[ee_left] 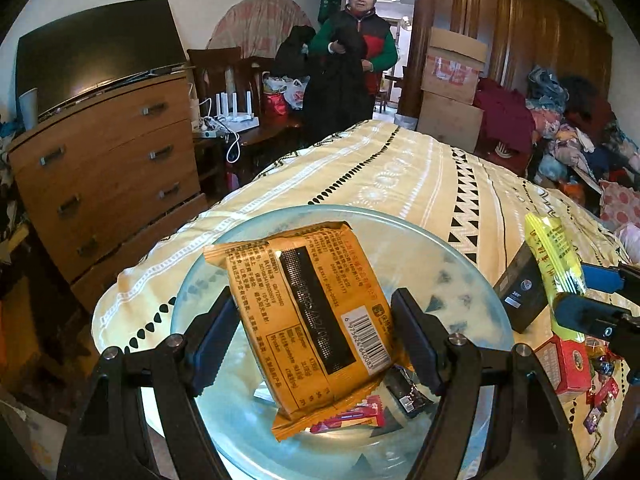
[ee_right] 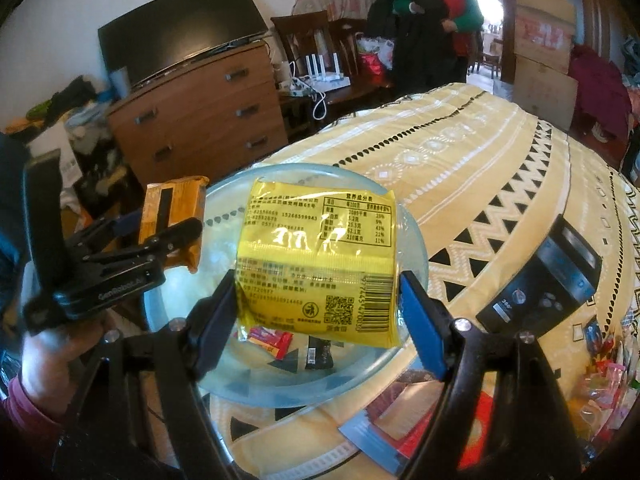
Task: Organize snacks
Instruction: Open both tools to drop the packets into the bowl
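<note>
Your left tool (ee_left: 316, 332) is pinching the orange snack pack (ee_left: 316, 312) across its width, pads pressed on both side edges. The pack hangs over the clear glass plate (ee_left: 460, 256), printed back facing you, its long axis running from upper left to lower right, barcode end low and right.

Your right tool (ee_right: 318, 312) is pinching the yellow snack pack (ee_right: 320, 256) the same way, blue pads on its lower side edges. It hangs over the same plate (ee_right: 416, 240), nutrition table at the top, barcode at the lower right, long axis roughly up-down and tilted a little.

Under the packs, a small red wrapper (ee_right: 272, 340) and a dark wrapper (ee_right: 318, 354) lie flat in the plate.

A black box (ee_right: 540, 280) lies just right of the plate. A red box (ee_left: 568, 360) and loose candies (ee_left: 600, 392) lie near the right edge.

The plate rests on a desk covered by a yellow patterned cloth (ee_left: 400, 172). Left of it stands a wooden dresser (ee_left: 108, 168) with a dark TV (ee_left: 96, 48) on top. A person (ee_left: 352, 64) stands at the back near the doorway. Cardboard boxes (ee_left: 452, 80) and piled clothes (ee_left: 560, 120) fill the right side.
</note>
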